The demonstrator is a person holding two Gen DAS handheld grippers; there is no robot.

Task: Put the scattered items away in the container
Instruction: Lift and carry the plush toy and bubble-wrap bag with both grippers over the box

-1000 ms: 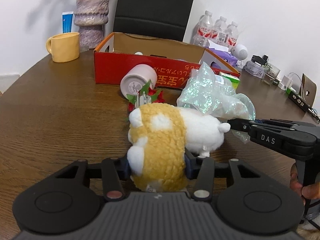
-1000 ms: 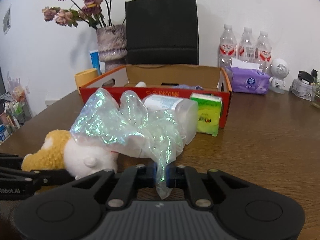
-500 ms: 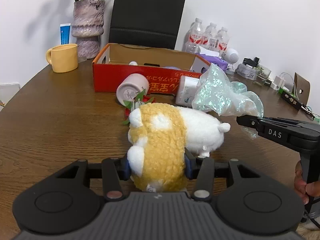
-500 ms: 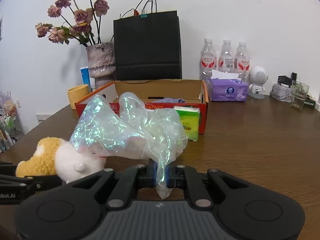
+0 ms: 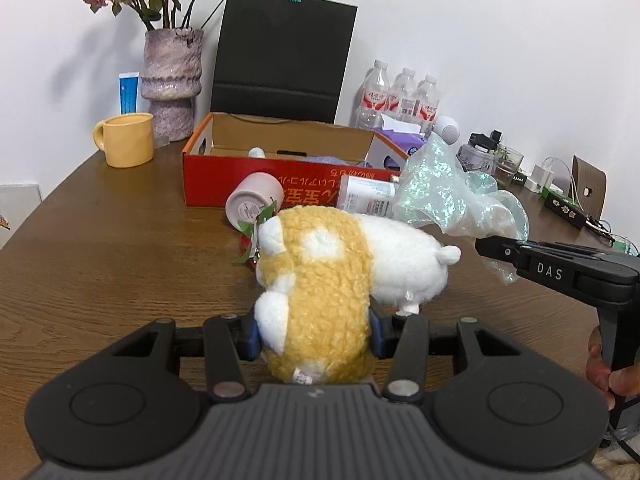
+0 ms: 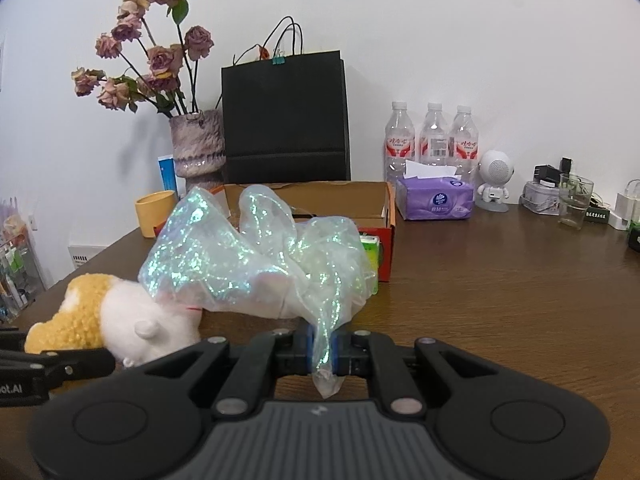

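Left wrist view: the plush toy (image 5: 320, 280) sits at frame centre, pinched by the left gripper (image 5: 314, 332).
Right wrist view: the shiny bag (image 6: 260, 256) sits centre-left, its tail clamped in the right gripper (image 6: 323, 350).
Box (image 5: 224, 184): red, open, upper centre behind both.
Table (image 5: 100, 248): brown wood below.
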